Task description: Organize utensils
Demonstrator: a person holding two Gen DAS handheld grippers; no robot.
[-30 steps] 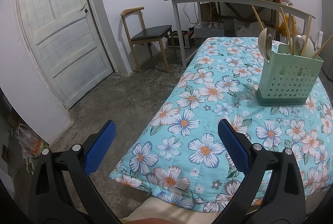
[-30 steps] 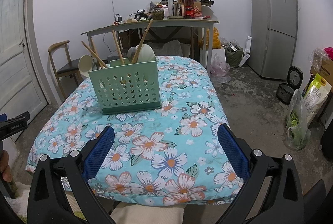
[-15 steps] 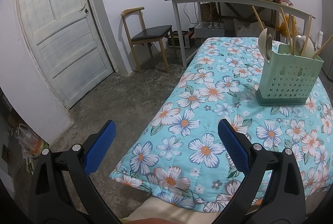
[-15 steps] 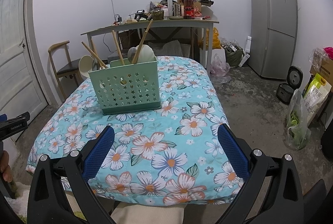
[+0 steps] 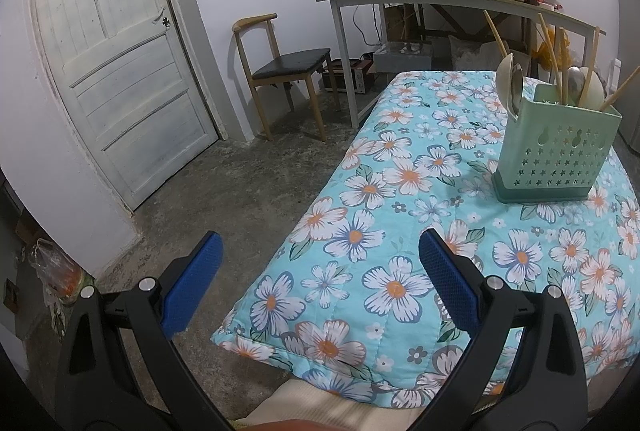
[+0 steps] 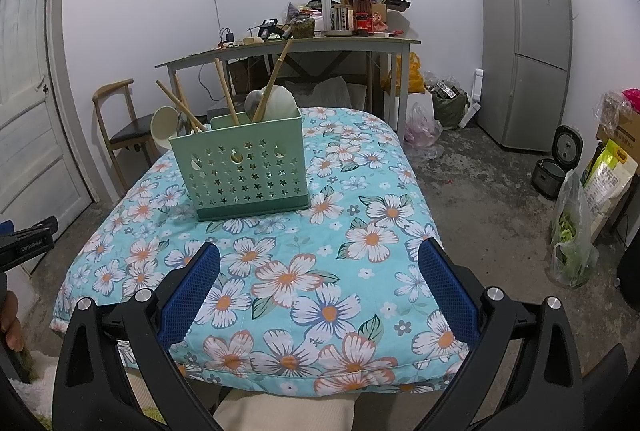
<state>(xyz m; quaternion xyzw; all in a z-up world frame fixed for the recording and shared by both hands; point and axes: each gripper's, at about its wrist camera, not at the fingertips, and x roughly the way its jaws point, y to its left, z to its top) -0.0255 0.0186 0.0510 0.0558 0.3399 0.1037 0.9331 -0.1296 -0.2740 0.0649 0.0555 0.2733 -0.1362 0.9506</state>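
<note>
Hovering near the caddy [image 6: 244, 171], left gripper [image 5: 320, 283] and right gripper [image 6: 320, 283] gape empty, likely since chopsticks [image 6: 224, 93] and spoons [image 6: 164, 127] already stand inside.

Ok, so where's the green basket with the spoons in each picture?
Left wrist view: the basket stands at the right edge, on the far part of the flowery quilt.
Right wrist view: the basket stands left of centre, straight ahead on the quilt.
Shared landmark: the wooden chair by the wall, seen at centre in the left view and behind the basket's left side in the right view.
</note>
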